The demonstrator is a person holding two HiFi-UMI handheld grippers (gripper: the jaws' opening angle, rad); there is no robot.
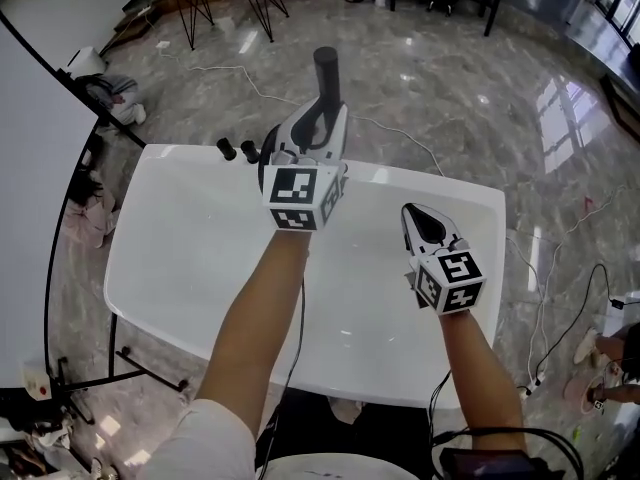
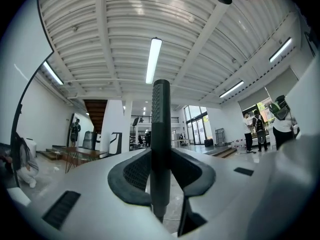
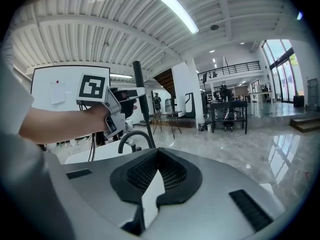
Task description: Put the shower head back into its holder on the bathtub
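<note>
Where the white oval bathtub [image 1: 170,268] stands on the grey marble floor [image 1: 450,78], two black round fittings [image 1: 226,148] sit on its far rim. Just right of them, my left hand-held gripper [image 1: 322,118] is clenched on the dark grey stick-shaped shower head [image 1: 326,68], which it holds upright over that far rim. Farther right, my right hand-held gripper [image 1: 418,218] hovers above the tub, its jaws closed together at the tips and grasping nothing.
</note>
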